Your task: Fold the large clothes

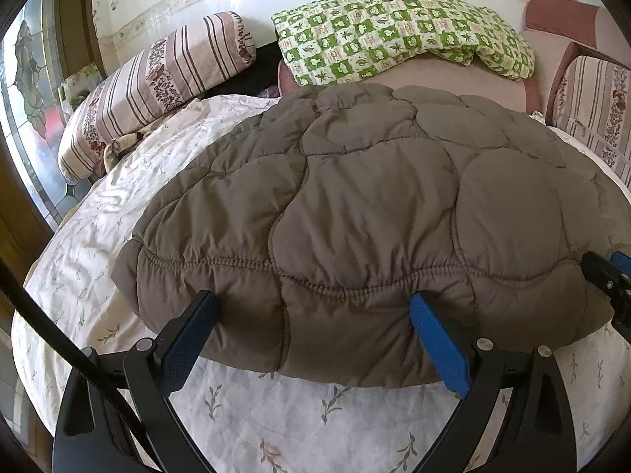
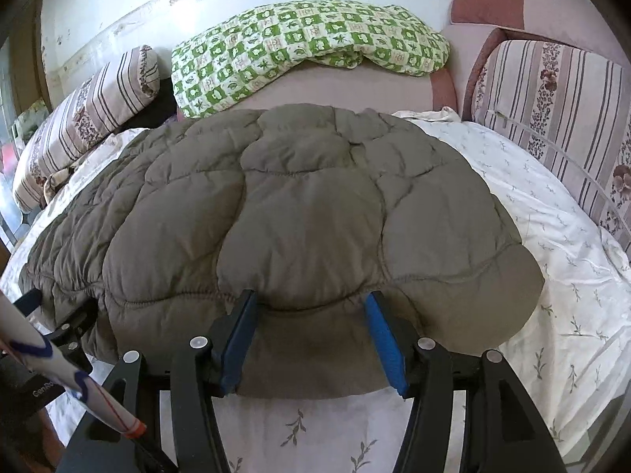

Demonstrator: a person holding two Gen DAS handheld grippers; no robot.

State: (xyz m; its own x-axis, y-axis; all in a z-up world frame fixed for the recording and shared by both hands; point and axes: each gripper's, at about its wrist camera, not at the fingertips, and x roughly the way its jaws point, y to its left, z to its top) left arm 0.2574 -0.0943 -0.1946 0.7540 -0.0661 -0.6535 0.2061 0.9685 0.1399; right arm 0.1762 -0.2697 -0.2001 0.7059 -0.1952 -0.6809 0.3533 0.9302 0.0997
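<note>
Left wrist view shows the olive-brown quilted puffer jacket (image 1: 355, 213) lying flat across the middle of the frame on a white sheet printed with small grey-green sprigs (image 1: 252, 414), its elastic-gathered hem edge running left to right along the lower part of the picture. The left gripper (image 1: 313, 303) comes at that hem from the bottom of the frame: its two blue-padded fingers stand wide apart, tips against the padded edge with a broad stretch of hem between them. I cannot tell whether the pads actually press it.

In the right wrist view the same jacket (image 2: 299, 213) fills the centre, and the right gripper (image 2: 311, 295) has its fingers partly open with a narrower bunch of hem pushed up between the blue pads; the pads seem to touch the fabric on both sides, which I judge to be a grip on the edge. The left gripper shows at the lower left of this view, the right gripper at the right edge of the left view, so both sit side by side along one hem, each equally near it.

The jacket's long axis runs away from the fingers toward the top of the frames; lifting the hem and carrying it that way would fold it in half.

Count: one jacket, two grippers, one green-and-white checked quilt (image 1: 398, 35), two striped floral cushions (image 2: 552, 90), one at each side.
</note>
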